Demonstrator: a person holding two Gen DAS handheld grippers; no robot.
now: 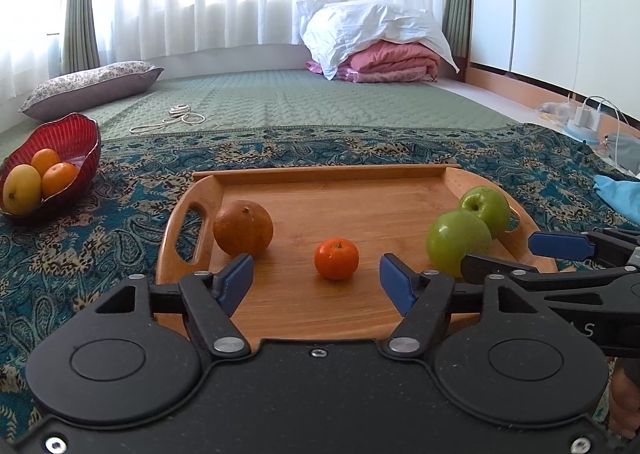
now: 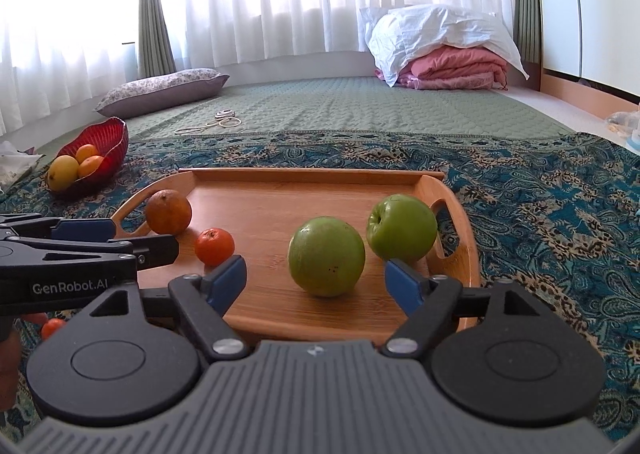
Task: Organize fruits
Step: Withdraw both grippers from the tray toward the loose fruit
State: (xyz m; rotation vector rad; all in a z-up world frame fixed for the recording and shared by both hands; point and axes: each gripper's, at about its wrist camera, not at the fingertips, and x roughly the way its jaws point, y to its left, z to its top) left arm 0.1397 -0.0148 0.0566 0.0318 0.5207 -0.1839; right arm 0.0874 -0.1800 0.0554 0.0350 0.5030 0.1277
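Note:
A wooden tray (image 1: 320, 314) (image 2: 280, 189) lies on a patterned blanket. On it are a dull orange (image 1: 243, 229) (image 2: 168, 211), a small tangerine (image 1: 336, 258) (image 2: 214, 246) and two green apples (image 1: 458, 242) (image 1: 485, 205) (image 2: 326, 262) (image 2: 401, 227). My left gripper (image 1: 316, 284) is open and empty, with the tangerine just ahead between its fingers. My right gripper (image 2: 314, 284) is open and empty, with the nearer apple just ahead of its fingers. A red bowl (image 1: 76, 133) (image 2: 114, 133) at the left holds two oranges and a yellow fruit.
A green mat lies beyond the blanket with a white cord (image 1: 176, 117), a patterned pillow (image 1: 92, 87) and folded pink bedding (image 1: 384, 61). Chargers and cables (image 1: 588, 117) sit at the right. A small orange fruit (image 2: 52, 328) lies on the blanket under the left gripper.

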